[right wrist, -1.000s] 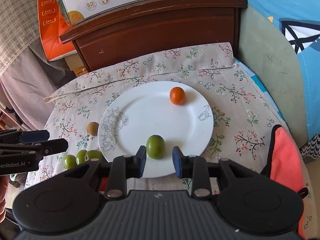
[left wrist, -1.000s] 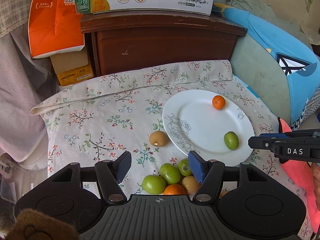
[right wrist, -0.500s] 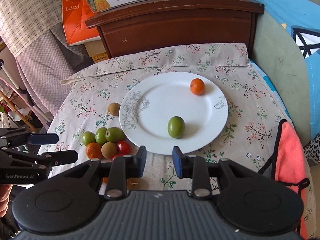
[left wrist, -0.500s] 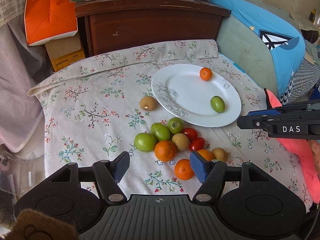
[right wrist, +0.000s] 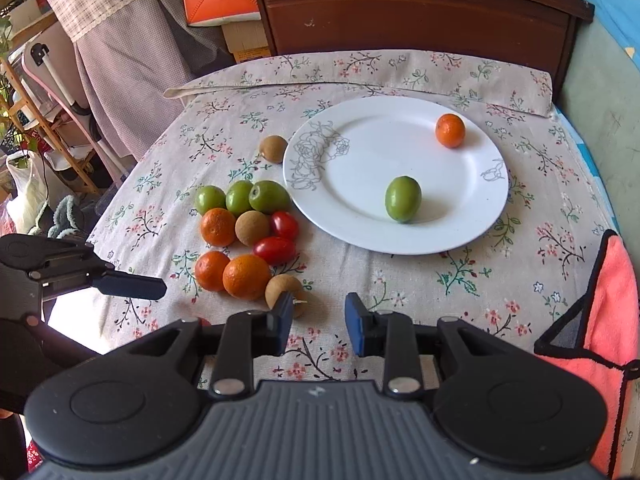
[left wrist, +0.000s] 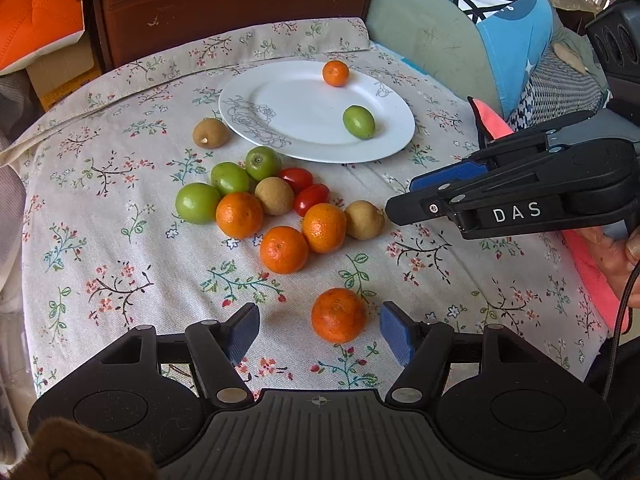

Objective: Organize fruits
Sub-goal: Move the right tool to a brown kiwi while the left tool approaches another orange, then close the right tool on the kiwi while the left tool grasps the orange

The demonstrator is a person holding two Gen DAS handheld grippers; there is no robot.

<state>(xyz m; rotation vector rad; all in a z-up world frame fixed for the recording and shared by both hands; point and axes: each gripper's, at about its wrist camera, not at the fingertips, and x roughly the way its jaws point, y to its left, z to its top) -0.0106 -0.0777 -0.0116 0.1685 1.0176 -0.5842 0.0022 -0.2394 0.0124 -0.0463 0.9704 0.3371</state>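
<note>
While your left claw (left wrist: 316,330) hung with its blue pads spread wide, a lone orange (left wrist: 339,314) sat on the cloth between them, nearer the right pad and touched by neither; the jaws had just been opening a little, which reads as lining up for a pick. Your right claw (right wrist: 318,316) was narrow but not pressed together, with nothing between its pads, and it hovered just beside a brown fruit (right wrist: 284,290) at the near edge of the pile, its left pad overlapping that fruit in the right wrist view.

Beyond the lone orange lay the main cluster (left wrist: 264,200): oranges, green fruits, brown ones and two small red tomatoes (left wrist: 304,190), packed touching one another. Another brown fruit (left wrist: 210,133) rested apart, just beside the white plate (left wrist: 280,108), which already carried an orange (left wrist: 335,73) and a green fruit (left wrist: 359,121), well apart from each other. By that count, most sorting was still ahead of you.

Nothing blocked the left claw's target. The tight pile was the likely trouble, since a nudge could roll its neighbours. A pink cloth (right wrist: 596,304) lay at the right edge of the flowered tablecloth (left wrist: 120,240).
</note>
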